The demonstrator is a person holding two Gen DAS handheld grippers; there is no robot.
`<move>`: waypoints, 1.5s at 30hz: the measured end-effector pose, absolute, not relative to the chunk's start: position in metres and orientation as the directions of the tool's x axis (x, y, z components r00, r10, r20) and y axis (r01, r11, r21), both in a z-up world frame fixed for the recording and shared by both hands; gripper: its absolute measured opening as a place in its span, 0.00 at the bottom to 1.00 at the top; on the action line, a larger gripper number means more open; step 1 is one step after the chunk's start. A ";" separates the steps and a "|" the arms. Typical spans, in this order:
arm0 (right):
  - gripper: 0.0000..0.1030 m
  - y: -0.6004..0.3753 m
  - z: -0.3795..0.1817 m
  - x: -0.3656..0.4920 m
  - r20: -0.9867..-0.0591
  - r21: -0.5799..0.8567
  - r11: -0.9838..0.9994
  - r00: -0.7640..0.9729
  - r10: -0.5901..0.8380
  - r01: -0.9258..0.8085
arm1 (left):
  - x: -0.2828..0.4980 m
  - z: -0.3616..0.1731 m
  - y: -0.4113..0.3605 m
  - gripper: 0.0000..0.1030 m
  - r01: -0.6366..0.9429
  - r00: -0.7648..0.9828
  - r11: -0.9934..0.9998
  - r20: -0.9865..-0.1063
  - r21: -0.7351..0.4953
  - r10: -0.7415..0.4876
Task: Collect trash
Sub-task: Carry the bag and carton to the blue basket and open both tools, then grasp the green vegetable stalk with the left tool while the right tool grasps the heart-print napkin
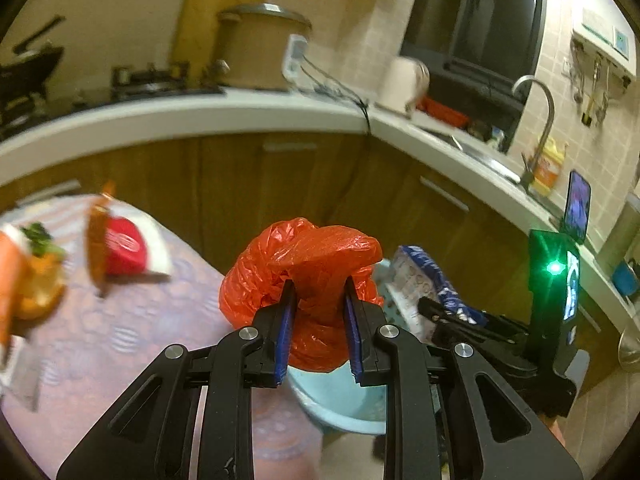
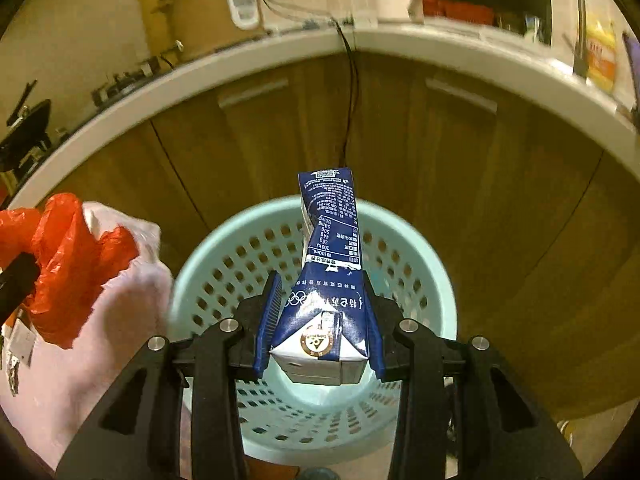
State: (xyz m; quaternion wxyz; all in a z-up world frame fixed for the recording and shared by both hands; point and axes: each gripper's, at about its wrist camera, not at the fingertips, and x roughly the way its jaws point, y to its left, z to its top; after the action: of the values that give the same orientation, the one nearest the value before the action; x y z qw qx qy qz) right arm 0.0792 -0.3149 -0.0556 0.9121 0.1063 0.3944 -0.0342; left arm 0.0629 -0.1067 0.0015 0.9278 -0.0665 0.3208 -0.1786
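Right wrist: milk carton (image 2: 328,280) (crumpled) over basket (image 2: 440,280) — cabinets (image 2: 500,180) behind.

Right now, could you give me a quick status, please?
Left tongs shut on red bag. Right tongs shut on milk carton, over the bin. Nothing blocking.

Red-orange plastic bag (image 1: 308,280); navy-and-white milk carton (image 2: 326,280) with white print; pale mint basket (image 2: 436,280), perforated with hole grid; grippers black with blue pads (image 2: 268,312); pink patterned tablecloth (image 1: 120,332); brown wood cabinets (image 2: 480,168).

Crumpled red bag (image 1: 308,280) and crushed blue carton (image 2: 330,280) above mint basket (image 2: 436,280).
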 end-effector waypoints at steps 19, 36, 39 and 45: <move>0.50 -0.317 -0.090 0.096 -0.819 0.191 0.972 0.568 0.082 0.135 | 0.082 -0.032 -0.119 0.54 0.303 0.620 0.902 -0.655 -0.308 -0.432; 0.50 -0.232 -0.012 0.060 -0.675 0.177 0.979 0.713 0.193 -0.097 | 0.019 0.020 -0.002 0.54 0.127 0.789 0.925 -0.529 -0.359 -0.314; 0.50 -0.201 -0.002 0.051 -0.652 0.152 0.974 0.724 0.224 -0.165 | 0.004 0.025 0.033 0.54 0.066 0.816 0.928 -0.515 -0.367 -0.262; 0.50 -0.143 0.007 0.039 -0.629 0.114 0.954 0.723 0.286 -0.278 | -0.027 0.032 0.105 0.54 -0.087 0.853 0.924 -0.507 -0.373 -0.125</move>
State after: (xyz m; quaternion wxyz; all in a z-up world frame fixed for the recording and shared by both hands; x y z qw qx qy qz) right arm 0.0385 -0.1434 0.0065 0.9280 0.0056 0.3401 0.1520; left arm -0.0269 0.1054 0.0318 0.9425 -0.1951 0.2712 -0.0102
